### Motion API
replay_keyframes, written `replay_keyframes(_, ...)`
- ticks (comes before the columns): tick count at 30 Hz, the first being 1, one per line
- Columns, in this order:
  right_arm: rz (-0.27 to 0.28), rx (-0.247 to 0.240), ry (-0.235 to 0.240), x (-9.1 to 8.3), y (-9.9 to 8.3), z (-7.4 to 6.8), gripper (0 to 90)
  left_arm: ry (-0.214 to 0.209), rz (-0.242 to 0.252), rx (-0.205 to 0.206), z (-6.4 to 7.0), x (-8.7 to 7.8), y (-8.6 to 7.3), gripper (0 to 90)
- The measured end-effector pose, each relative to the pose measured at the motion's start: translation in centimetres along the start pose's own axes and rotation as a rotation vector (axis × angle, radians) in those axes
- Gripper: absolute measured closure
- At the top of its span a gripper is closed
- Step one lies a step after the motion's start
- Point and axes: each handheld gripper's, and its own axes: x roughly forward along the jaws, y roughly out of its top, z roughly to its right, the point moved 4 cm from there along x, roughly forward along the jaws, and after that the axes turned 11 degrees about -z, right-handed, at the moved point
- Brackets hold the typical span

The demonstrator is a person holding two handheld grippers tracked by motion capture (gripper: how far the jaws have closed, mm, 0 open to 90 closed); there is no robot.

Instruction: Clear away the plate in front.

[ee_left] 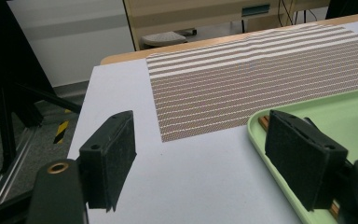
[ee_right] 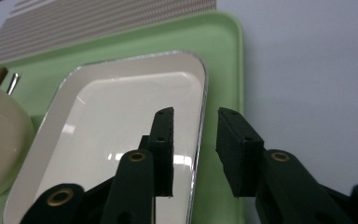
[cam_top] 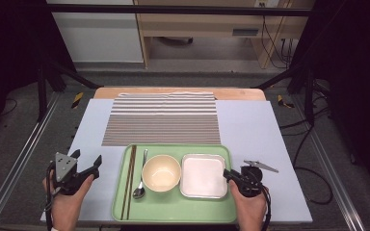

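Square white metal-rimmed plate lies at the right end of the flat green plastic tray, and the right gripper has its jaws a little apart, one on each side of the plate's near right rim, maybe not touching it yet. Left gripper hangs wide open by the tray's left edge, holding nothing. Farther in sit a round cream bowl, a metal spoon and brown chopsticks, with a striped brown-and-white placemat on the table behind.
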Motion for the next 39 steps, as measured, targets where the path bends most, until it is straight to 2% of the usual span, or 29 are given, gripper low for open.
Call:
replay_keyframes(2, 0.048, -0.054, -0.003, -0.4, 0.5, 0.0, 58.2, -0.002, -0.005, 0.0, 0.0, 0.1, 0.0, 23.8)
replay_keyframes(7, 0.134, -0.136, -0.025, -0.8, 1.6, 0.5, 43.3, -0.003, -0.004, 0.006, 0.1, 0.2, 0.0, 22.8)
replay_keyframes(12, 0.185, -0.159, -0.029, -0.9, 2.7, 1.4, 29.9, -0.009, -0.012, 0.012, 0.0, 0.5, -0.2, 20.3)
replay_keyframes(18, 0.245, -0.187, -0.046, -1.3, 4.2, 2.4, 13.1, -0.023, 0.001, 0.016, -0.4, 0.5, -0.4, 16.0)
replay_keyframes(23, 0.292, -0.23, -0.066, -1.9, 5.1, 3.3, 10.0, -0.023, 0.003, 0.012, -0.6, 0.7, -0.4, 13.6)
replay_keyframes(26, 0.3, -0.249, -0.079, -2.1, 5.5, 3.8, 8.7, -0.031, 0.007, 0.01, -0.7, 0.8, -0.4, 12.3)
replay_keyframes(35, 0.314, -0.26, -0.14, -3.0, 6.1, 6.0, 10.2, -0.061, 0.014, 0.017, -0.4, 0.9, -0.3, 10.3)
replay_keyframes(39, 0.319, -0.25, -0.142, -3.5, 6.1, 6.9, 11.5, -0.068, 0.014, 0.021, -0.3, 1.0, -0.4, 10.1)
